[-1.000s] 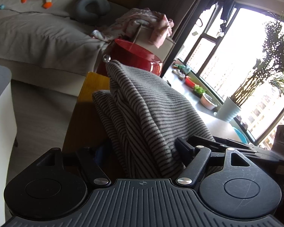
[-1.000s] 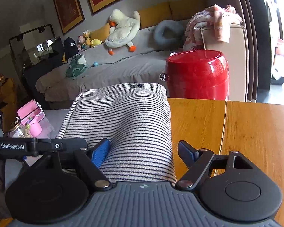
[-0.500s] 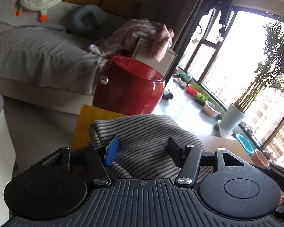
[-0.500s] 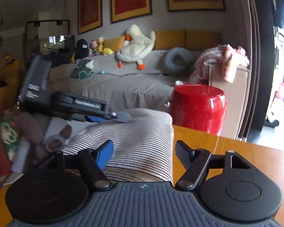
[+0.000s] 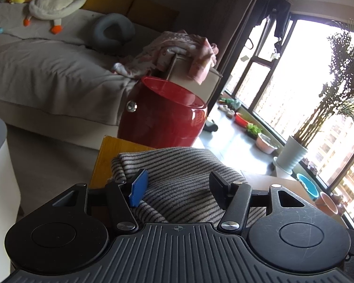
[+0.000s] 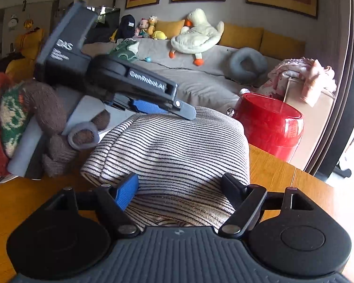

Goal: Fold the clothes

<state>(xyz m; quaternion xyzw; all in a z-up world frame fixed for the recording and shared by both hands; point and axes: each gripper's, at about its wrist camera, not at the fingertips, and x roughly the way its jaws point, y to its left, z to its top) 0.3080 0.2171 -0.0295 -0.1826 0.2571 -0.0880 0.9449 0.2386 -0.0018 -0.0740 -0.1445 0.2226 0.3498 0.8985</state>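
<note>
Two hand-held grippers, left (image 5: 177, 185) and right (image 6: 180, 185), both released, fingers astride the striped garment (image 6: 174, 151).

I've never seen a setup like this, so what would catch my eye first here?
A folded striped garment lies on the wooden table, between the open fingers of the right hand-held gripper. The left hand-held gripper hangs over its far edge, fingers apart. Behind sits a shiny red tub and a plush duck on the sofa.

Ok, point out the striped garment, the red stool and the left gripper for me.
striped garment (image 6: 177, 151), right wrist view, middle of the folded top surface.
red stool (image 5: 162, 115), left wrist view, its glossy side wall.
left gripper (image 5: 178, 187), left wrist view, midway between its spread fingertips.
</note>
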